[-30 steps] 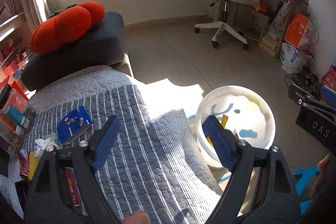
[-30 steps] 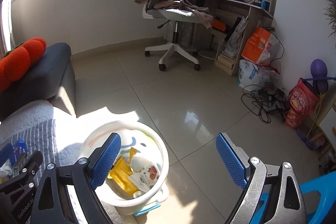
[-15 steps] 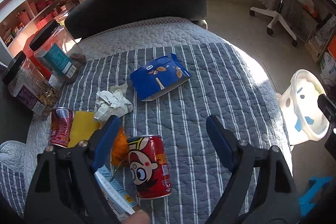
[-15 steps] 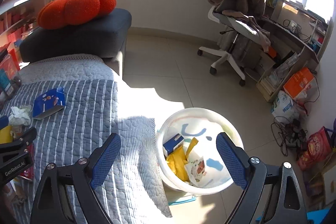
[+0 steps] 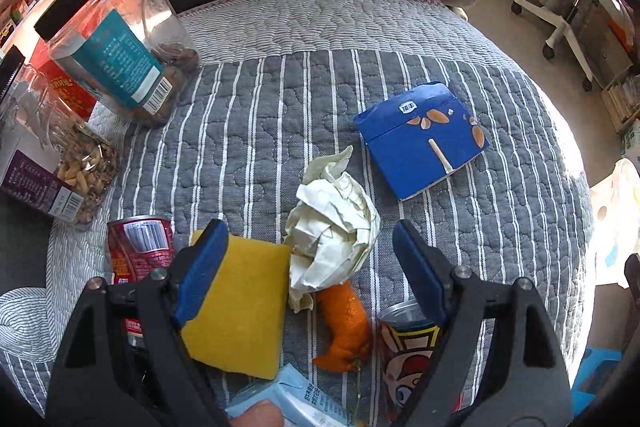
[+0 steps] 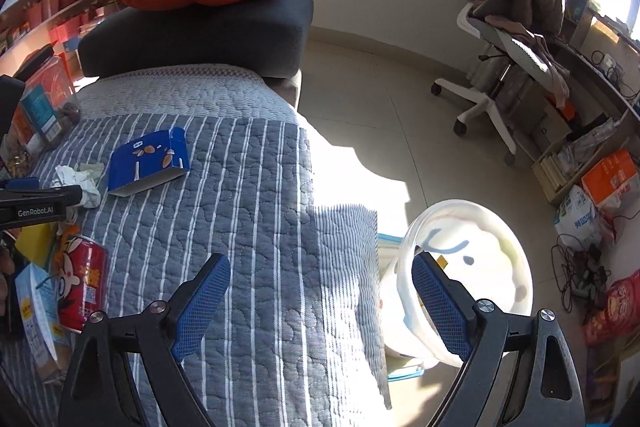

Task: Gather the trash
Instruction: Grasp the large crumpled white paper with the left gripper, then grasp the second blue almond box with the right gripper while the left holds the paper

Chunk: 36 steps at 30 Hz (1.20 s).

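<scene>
Crumpled paper between sponge, orange peel, blue box.

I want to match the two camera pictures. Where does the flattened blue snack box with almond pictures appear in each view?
Left wrist view: the flattened blue snack box lies right of centre on the striped quilt, beyond the open left gripper.
Right wrist view: the box lies upper left, far from the open right gripper.
Shared landmark: the crumpled white paper beside the box.

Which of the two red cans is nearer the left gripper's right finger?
The cartoon-face can, right under that finger. The other red can, showing a barcode, lies left of the yellow sponge, beyond the left gripper's other finger.
</scene>
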Each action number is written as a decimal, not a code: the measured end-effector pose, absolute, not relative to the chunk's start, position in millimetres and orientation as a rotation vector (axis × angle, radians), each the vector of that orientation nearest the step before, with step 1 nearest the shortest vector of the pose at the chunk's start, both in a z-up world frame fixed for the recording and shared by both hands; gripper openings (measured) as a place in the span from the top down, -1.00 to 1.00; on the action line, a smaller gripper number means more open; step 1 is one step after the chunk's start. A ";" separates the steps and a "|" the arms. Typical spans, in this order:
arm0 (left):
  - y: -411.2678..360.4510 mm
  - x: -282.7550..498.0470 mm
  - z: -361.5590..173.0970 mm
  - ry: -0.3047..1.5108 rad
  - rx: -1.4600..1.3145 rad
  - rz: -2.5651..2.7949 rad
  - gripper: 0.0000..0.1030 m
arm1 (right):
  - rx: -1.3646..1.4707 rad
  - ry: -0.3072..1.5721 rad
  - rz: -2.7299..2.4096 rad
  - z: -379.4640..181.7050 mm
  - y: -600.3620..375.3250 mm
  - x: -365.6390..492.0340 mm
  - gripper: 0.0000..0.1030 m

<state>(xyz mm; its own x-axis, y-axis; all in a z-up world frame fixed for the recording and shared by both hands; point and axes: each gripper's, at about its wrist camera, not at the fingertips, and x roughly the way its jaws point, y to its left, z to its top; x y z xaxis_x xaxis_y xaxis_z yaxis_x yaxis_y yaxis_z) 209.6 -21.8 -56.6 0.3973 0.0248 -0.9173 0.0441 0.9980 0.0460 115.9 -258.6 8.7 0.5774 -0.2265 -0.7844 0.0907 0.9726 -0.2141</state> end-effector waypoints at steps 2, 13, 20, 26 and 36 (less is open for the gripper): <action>-19.5 216.0 -63.2 1.197 0.040 -0.029 -0.64 | -0.158 0.948 -0.175 6.3 -255.0 117.7 -0.81; 0.2 214.3 -58.9 1.202 -0.064 -0.071 0.27 | -0.145 1.007 -0.128 -6.2 -244.4 128.3 -0.81; 31.6 160.0 -11.6 1.037 -0.272 -0.127 0.27 | -0.090 1.031 -0.087 -13.8 -236.5 135.1 -0.81; 45.2 117.2 16.4 0.881 -0.283 -0.205 0.27 | 0.232 1.099 -0.015 -27.4 -237.0 157.1 -0.81; 99.4 115.3 57.7 0.672 -0.473 -0.289 0.25 | 0.655 1.260 -0.041 -74.7 -202.3 231.0 -0.81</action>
